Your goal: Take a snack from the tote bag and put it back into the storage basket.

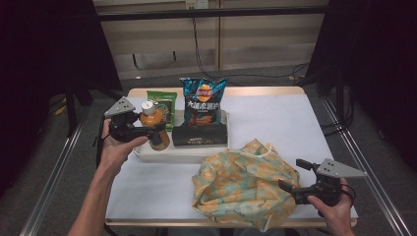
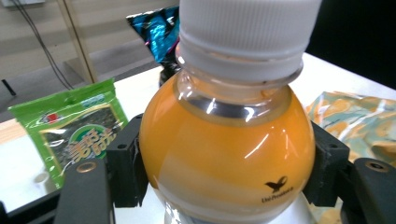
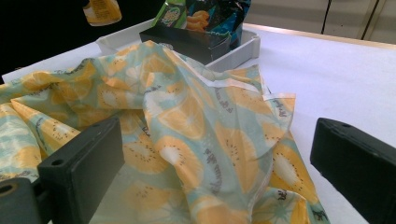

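Note:
A bottle of orange juice (image 1: 151, 118) with a white cap stands upright over the left end of a white tray (image 1: 187, 153). My left gripper (image 1: 156, 131) is shut on it. In the left gripper view the pads (image 2: 128, 163) press on both sides of the bottle (image 2: 224, 140) below its neck. Whether the bottle's base rests on the tray I cannot tell. At the front right, my right gripper (image 1: 291, 175) is open beside a crumpled fabric bag (image 1: 243, 184) printed with orange slices. In the right gripper view the bag (image 3: 187, 130) lies between and beyond the open jaws, untouched.
The tray also holds a blue chips bag (image 1: 202, 101) standing at the back, a green seaweed packet (image 1: 164, 105) and a black box (image 1: 199, 134) lying at its front. White table surface (image 1: 275, 118) stretches to the right of the tray.

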Demonstrator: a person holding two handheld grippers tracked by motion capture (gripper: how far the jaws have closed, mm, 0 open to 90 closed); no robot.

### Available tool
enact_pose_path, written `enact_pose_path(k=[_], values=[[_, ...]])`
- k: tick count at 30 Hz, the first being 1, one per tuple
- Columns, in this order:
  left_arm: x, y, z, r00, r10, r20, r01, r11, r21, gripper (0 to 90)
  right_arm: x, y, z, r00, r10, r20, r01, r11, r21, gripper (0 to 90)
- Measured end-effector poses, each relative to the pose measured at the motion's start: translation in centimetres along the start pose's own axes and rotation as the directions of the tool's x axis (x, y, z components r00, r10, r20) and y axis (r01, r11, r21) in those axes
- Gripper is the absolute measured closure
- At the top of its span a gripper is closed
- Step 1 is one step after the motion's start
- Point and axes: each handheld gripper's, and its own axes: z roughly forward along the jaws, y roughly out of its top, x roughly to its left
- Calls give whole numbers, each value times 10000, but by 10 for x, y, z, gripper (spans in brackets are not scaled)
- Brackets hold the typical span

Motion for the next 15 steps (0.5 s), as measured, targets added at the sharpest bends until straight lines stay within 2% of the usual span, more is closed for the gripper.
enact_pose_path(k=[9,15], values=[[14,-15,9,9989,-312,-357,310,9995,-50,307,-1,0,-1,10000,87,42,-87,10000,-38,29],[22,-22,17,9981,-416,-460,425,9989,194,307,-1,0,-1,10000,19,4,-19,10000,-20,29]])
